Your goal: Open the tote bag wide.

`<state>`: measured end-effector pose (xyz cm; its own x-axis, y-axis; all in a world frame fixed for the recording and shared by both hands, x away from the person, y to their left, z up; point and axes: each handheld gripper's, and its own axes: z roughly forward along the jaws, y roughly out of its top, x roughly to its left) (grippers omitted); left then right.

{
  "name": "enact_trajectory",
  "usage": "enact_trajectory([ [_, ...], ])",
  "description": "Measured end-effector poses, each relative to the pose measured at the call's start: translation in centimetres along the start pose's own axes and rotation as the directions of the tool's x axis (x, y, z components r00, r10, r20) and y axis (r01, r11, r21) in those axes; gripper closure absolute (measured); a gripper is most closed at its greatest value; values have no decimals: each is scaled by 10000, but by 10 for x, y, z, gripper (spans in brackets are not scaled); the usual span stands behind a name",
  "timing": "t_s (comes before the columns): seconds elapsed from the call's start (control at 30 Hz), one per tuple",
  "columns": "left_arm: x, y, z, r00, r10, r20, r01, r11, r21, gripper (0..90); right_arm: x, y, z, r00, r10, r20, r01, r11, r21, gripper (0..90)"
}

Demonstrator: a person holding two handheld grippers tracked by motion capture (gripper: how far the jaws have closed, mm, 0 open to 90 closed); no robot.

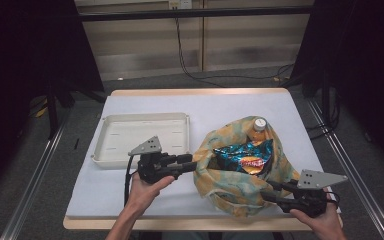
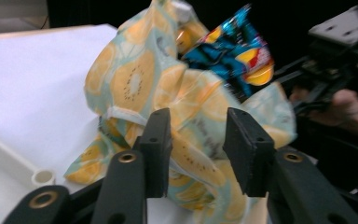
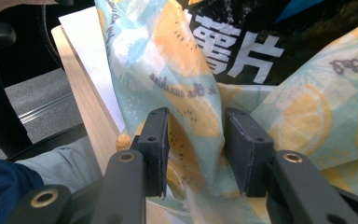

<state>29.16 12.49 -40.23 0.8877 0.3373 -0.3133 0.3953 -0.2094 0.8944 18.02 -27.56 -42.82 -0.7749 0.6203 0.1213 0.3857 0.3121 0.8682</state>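
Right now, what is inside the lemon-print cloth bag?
The cloth bag holds a blue snack packet and a bottle with a white cap. The cloth hides whatever lies deeper.

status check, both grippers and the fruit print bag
Left gripper and right gripper open, bag cloth between jaws. Fruit print bag holds chip packet, bottle. Nothing blocking.

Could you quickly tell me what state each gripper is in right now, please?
Left gripper: open, with the fruit-print bag fabric between its jaws.
Right gripper: open, with a fold of the same bag between its jaws.
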Motion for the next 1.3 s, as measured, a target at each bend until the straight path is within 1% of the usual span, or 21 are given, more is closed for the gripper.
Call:
enact_trajectory([
  [0.07,3,-2,4,9997,-194,-176,193,9998,-16,631,1,0,-1,10000,14,-26,-14,10000,-64,600],
  [0.1,6,-2,4,9995,-307,-101,306,9995,-86,653,1,1,-2,10000,-36,46,37,10000,-70,598],
  [0.13,8,-2,4,9991,-402,132,405,9989,-216,729,1,0,-2,10000,24,33,-24,9999,-108,592],
  [0.2,8,-1,2,9990,-372,248,377,9991,-198,879,0,0,-3,10000,34,9,-34,9999,-111,588],
  [0.23,8,-1,2,9992,-353,161,355,9993,-137,900,-1,0,-3,10000,31,33,-30,9999,-105,583],
  [0.3,9,-2,2,9995,-276,176,275,9996,63,900,-1,0,-2,10000,-15,14,15,10000,-81,579],
  [0.4,13,-6,1,9979,-633,148,634,9980,-58,900,0,1,-1,10000,8,36,-8,10000,-98,579],
  [0.5,15,-6,-3,9980,-616,118,618,9979,-175,900,0,1,-2,10000,29,-6,-29,9999,-156,579],
  [0.57,15,-6,-6,9986,-523,-96,521,9984,-225,860,0,1,-3,10000,39,36,-39,9999,-163,573],
  [0.6,15,-5,-5,9983,-496,-294,490,9986,-188,805,0,1,-3,10000,29,5,-29,9999,-157,573],
  [0.63,16,-5,-4,9980,-503,-375,501,9987,-72,699,-1,1,-2,10000,17,11,-17,9999,-153,572],
  [0.7,15,-5,3,9971,-343,-685,360,9991,236,589,-1,1,-2,10000,20,43,-19,9999,-158,569],
  [0.73,14,-5,8,9975,-369,-600,387,9988,296,516,-1,1,-2,10000,11,58,-10,9999,-139,569],
  [0.77,14,-5,11,9980,-343,-535,362,9987,367,525,-1,1,-2,10000,30,35,-30,9999,-136,567],
  [0.83,15,-5,15,9996,-284,-96,288,9985,466,692,-1,2,-2,10000,33,43,-32,9999,-148,564],
  [0.9,14,-4,14,9994,-294,185,288,9990,334,845,-1,2,-3,10000,30,29,-30,9999,-157,557],
  [0.93,15,-4,13,9986,-415,332,405,9987,297,889,-1,1,-3,10000,34,64,-33,9999,-135,558],
  [1.07,15,-7,14,9997,-246,-82,249,9986,474,900,-2,0,-5,9999,52,90,-50,9998,-194,558],
  [1.1,16,-8,14,9992,-401,36,399,9983,424,900,-2,0,-6,9999,48,112,-46,9998,-205,558],
  [1.2,23,-11,11,9954,-962,-4,962,9952,178,900,-1,0,-7,9999,62,108,-60,9997,-240,557],
  [1.3,30,-17,13,9912,-1307,-214,1312,9911,219,900,0,0,-7,9999,36,129,-33,9996,-263,553],
])
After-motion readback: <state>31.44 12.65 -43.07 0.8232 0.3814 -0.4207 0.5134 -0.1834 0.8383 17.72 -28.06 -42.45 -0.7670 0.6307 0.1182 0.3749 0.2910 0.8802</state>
